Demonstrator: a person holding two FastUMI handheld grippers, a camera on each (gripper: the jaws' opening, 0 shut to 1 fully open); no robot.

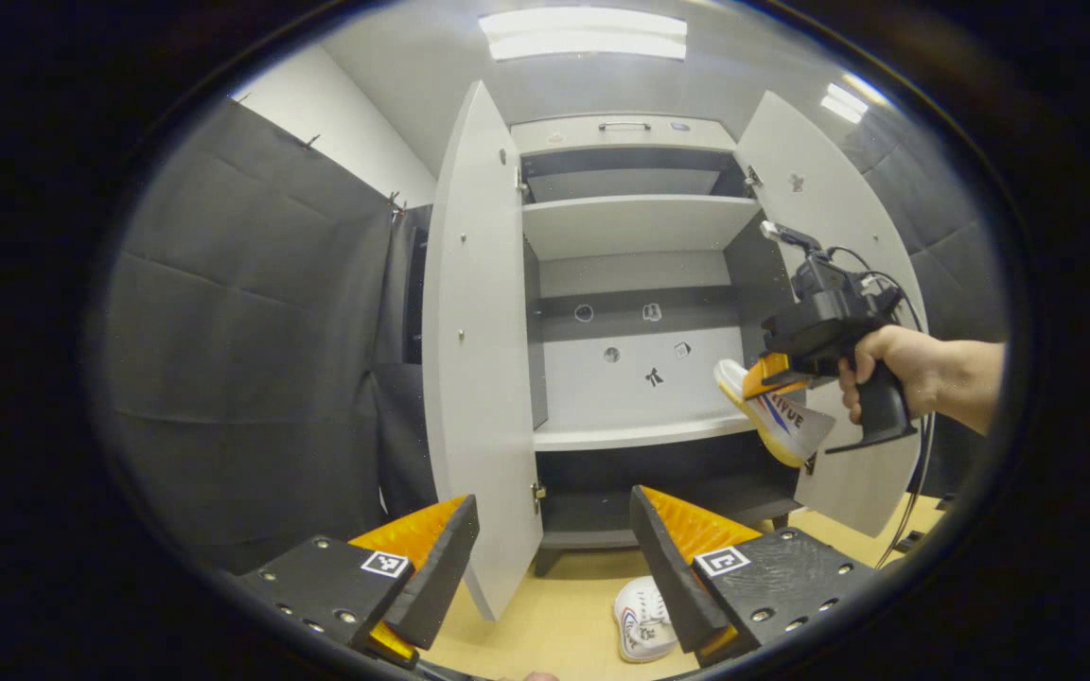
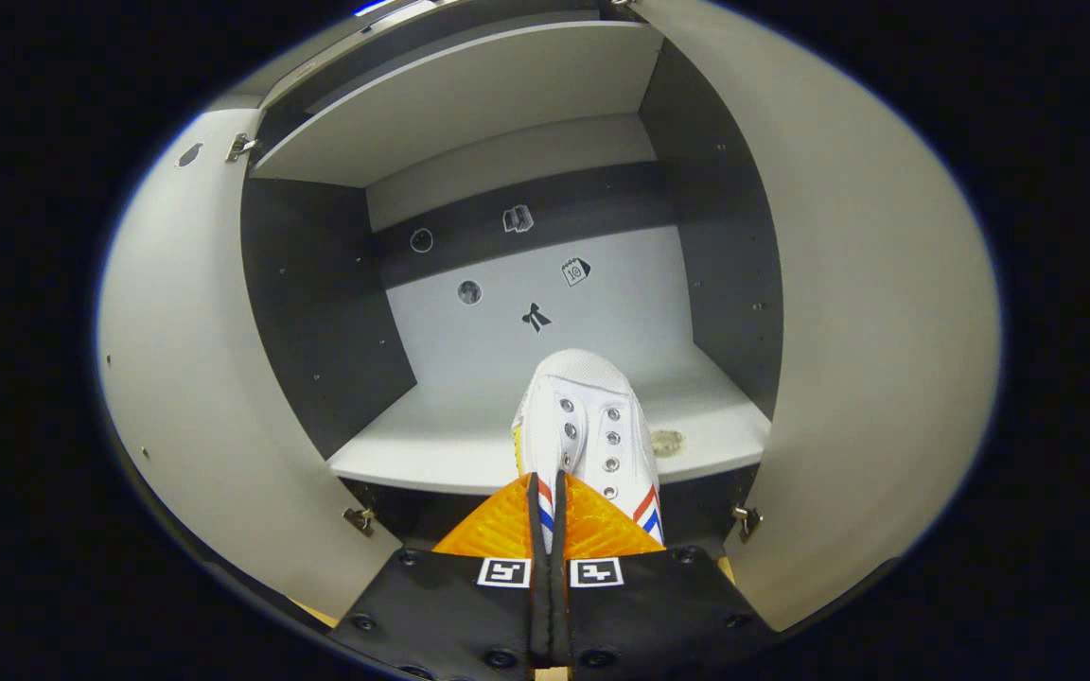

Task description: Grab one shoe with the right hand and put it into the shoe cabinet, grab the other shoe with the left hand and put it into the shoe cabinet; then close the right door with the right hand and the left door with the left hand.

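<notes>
The shoe cabinet (image 1: 635,222) stands ahead with both doors swung wide. A person's hand holds my right gripper (image 1: 772,372) at the cabinet's right side, shut on a white shoe (image 1: 777,416) with red and blue stripes. In the right gripper view that shoe (image 2: 588,421) points toe-first toward the middle shelf (image 2: 450,440), pinched at its side by my right gripper (image 2: 550,497). The second white shoe (image 1: 641,619) lies on the floor in front of the cabinet. My left gripper (image 1: 550,553) hangs open above the floor, left of that shoe, with nothing between its fingers.
The left door (image 1: 483,340) juts toward me between the left gripper's fingers. The right door (image 1: 838,227) stands open behind the hand and its cable. Dark padded booth walls (image 1: 252,322) close the left side. The floor (image 1: 554,615) is light wood.
</notes>
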